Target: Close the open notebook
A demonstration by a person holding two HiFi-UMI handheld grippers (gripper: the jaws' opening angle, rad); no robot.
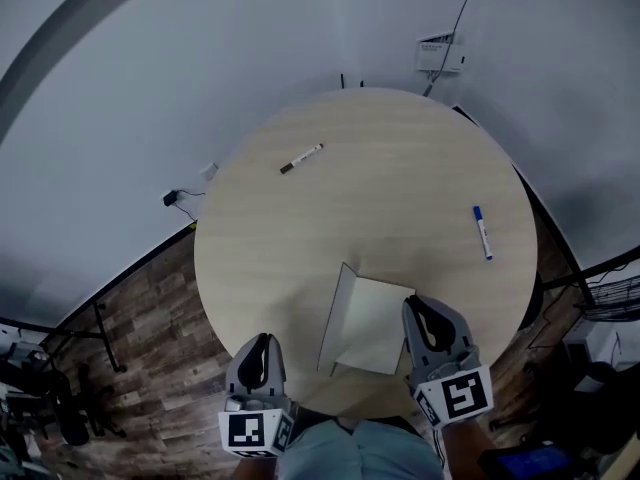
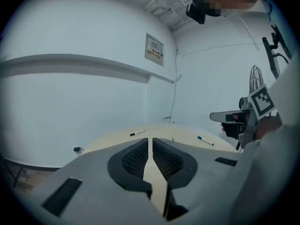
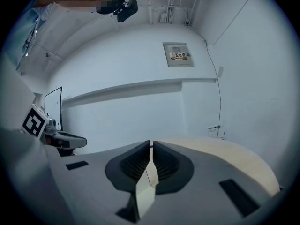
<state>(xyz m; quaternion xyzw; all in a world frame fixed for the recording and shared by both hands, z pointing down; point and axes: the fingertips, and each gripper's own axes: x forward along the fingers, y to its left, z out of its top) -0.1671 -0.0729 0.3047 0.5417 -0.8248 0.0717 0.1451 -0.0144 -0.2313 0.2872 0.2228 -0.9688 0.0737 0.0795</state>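
Observation:
The notebook (image 1: 377,324) lies on the round wooden table (image 1: 300,258) near its front edge. Its white page faces up, and its cover (image 1: 336,318) stands almost upright along the left side. My left gripper (image 1: 262,342) hovers left of the cover, off the table's front edge, and its jaws meet with nothing between them (image 2: 150,138). At the notebook's right edge, my right gripper (image 1: 416,308) is raised above the page, its jaws also together and empty (image 3: 151,143). Each gripper shows in the other's view: the right gripper (image 2: 226,117) and the left gripper (image 3: 66,138).
A black marker (image 1: 300,158) lies at the table's far left and a blue marker (image 1: 482,232) at its right. A wall box (image 1: 440,55) with a cable hangs behind the table. A power adapter (image 1: 172,198) sits on the wood floor at left, and a wire rack (image 1: 612,298) stands at right.

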